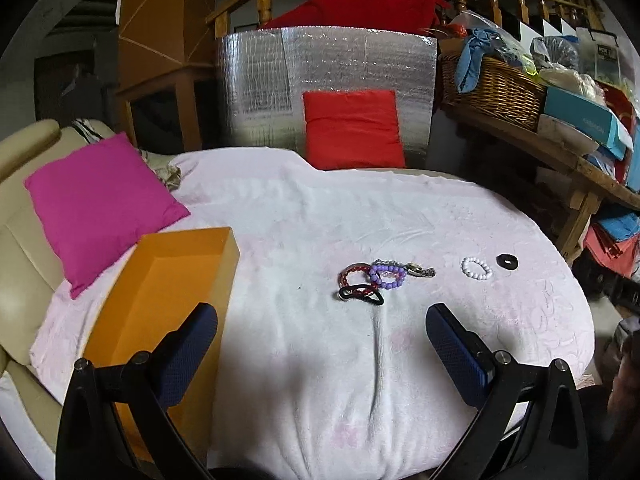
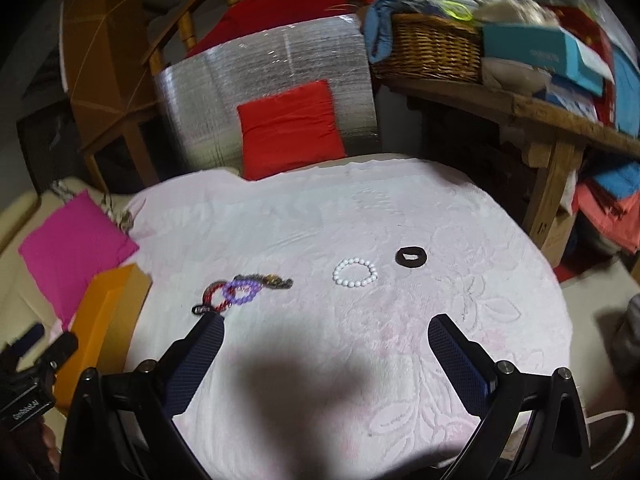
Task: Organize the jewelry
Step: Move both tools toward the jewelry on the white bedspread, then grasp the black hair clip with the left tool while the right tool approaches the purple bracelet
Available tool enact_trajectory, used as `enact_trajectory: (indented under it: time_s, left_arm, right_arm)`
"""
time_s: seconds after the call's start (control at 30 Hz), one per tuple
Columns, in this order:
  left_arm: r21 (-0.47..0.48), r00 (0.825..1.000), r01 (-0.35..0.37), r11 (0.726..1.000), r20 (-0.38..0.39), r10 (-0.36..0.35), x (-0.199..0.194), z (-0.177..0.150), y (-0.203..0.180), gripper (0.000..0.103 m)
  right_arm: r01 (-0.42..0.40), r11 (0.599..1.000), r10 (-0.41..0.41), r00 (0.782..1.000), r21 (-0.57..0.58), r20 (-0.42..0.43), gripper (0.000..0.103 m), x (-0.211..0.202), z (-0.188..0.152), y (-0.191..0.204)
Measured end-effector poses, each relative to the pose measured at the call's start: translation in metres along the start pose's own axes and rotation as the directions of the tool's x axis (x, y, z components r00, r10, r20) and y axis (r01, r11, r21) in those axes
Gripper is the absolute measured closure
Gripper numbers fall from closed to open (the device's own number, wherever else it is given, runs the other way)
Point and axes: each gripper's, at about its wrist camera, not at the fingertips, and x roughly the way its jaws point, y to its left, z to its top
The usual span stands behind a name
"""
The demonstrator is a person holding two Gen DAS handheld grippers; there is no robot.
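On fluffy blanket [image 1: 320, 220], round beaded bracelets [image 1: 390, 276].

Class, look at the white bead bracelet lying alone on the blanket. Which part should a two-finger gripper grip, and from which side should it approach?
Grip one arc of the white bead bracelet, coming from above with one finger inside the loop and one outside. It lies flat on the soft pale blanket, so a sideways approach finds little to catch. It sits apart from the black hair tie, leaving room. The open right gripper seems nearest.
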Motion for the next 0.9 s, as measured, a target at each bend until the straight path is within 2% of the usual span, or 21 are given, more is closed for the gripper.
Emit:
enact_trajectory:
  time_s: [0.13,0.3,0.43,0.5,0.6,0.7,0.9]
  left_arm:
    - [-0.006,0.999,-0.024,1.0,-0.037,0.024,0.016,-0.001,0.012,0.0]
    - [0.042,0.998,-0.051,0.998,-0.018,0.052,0.036,-0.004,0.007,0.0]
    - [0.007,0.999,-0.013,1.0,-0.044,0.013,0.061,-0.002,0.001,0.0]
    - [-0.017,0.998,-0.019,1.0,-0.061,0.018,0.08,0.001,-0.003,0.0]
    - [-0.039,0.999,-0.012,0.999,-0.047,0.01,0.103,0.004,-0.007,0.0]
    - [-0.047,0.996,0.008,0.999,-0.085,-0.012,0.135,0.004,-0.012,0.0]
    - [-0.129,0.978,0.107,0.986,-0.165,-0.128,0.181,-0.004,-0.014,0.0]
  right_arm:
    - [-0.055,0.998,0.055,0.998,0.022,-0.001,0.0,0.022,0.003,-0.016]
    - [-0.071,0.997,0.071,0.997,0.021,-0.01,0.0,0.054,0.004,-0.028]
    - [-0.056,0.998,0.056,0.998,0.023,0.016,0.0,0.07,0.005,-0.041]
    - [-0.048,0.998,0.047,0.998,0.039,0.03,0.0,0.077,0.005,-0.049]
    - [-0.055,0.995,0.053,0.998,0.086,0.027,0.0,0.089,0.005,-0.061]
    - [-0.054,0.993,0.055,0.999,0.102,0.002,0.0,0.101,0.004,-0.067]
    - [-0.04,0.995,0.042,0.999,0.095,-0.018,0.0,0.113,0.007,-0.071]
